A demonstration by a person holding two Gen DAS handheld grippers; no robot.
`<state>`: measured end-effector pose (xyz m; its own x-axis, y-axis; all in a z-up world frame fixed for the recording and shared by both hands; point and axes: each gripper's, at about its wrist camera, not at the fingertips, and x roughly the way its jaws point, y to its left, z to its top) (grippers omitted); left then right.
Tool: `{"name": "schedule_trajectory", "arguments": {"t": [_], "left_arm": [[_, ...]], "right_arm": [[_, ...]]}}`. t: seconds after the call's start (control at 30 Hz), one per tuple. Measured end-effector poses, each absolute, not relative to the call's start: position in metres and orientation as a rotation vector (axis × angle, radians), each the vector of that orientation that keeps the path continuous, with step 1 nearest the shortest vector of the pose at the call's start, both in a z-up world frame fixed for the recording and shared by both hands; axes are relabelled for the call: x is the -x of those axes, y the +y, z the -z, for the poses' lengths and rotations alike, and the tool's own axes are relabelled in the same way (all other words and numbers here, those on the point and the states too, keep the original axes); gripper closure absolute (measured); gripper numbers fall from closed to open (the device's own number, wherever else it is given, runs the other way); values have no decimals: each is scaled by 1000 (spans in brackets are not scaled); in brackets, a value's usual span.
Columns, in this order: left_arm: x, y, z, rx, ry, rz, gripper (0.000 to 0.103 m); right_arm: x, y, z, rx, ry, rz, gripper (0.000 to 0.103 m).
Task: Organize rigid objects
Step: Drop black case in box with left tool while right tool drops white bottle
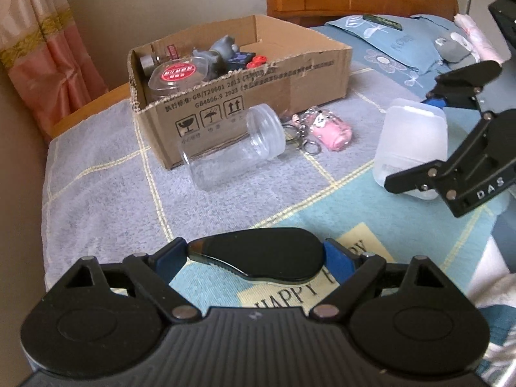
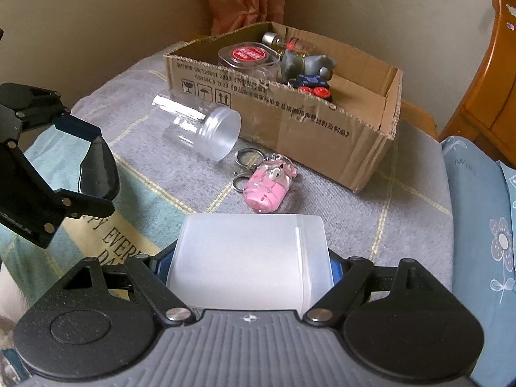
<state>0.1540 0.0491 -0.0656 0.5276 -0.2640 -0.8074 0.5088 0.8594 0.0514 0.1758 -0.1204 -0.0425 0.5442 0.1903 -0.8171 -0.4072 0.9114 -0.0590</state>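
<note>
Left wrist view showed the left claw [image 1: 256, 258] pinching a flat black teardrop-shaped object [image 1: 258, 253] crosswise between its blue pads, its long axis running side to side across the claw; the cardboard box [image 1: 290, 74] lay ahead and slightly left of that claw, its near wall torn and low. Between claw and box a clear plastic jar [image 1: 232, 148] lay on its side, lid end pointing toward the box, with a pink keychain [image 1: 325, 127] just right of the lid. The right claw [image 2: 250, 267] was clamped on a frosted white container [image 2: 250, 258]; from it the box stood ahead and a little right, the keychain directly in front and the jar ahead-left. Judged from these views, neither claw was clearly nearer the box. The box held a red-labelled jar [image 2: 248, 56] and a grey toy [image 2: 306, 64] crowded at one end, open floor at the other; that empty end looked the easier drop. All of it rested on a bed cover [image 1: 96, 167], soft footing, so carrying over the jar rather than nudging it seemed wiser.
</note>
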Motion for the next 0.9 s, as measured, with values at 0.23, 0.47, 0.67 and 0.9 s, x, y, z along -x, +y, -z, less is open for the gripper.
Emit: {"name": "schedule_trajectory", "arguments": {"t": [0.23,0.47,0.67,0.9], "left_arm": [[-150,48,39,-304,911,514,14],[-151,42,16,-303,896,539,14],[-162,32,-5,-298,852,553,14],[-191,16,-28,-314,779,546,14]], "right_arm": [[-172,-124,25,258,916,-402,16],[-174,-129,7,263,892,-431,16],[-180,-133,-6,273,851,-433,16],[-194,-142,-27,280,793,-415,16]]}}
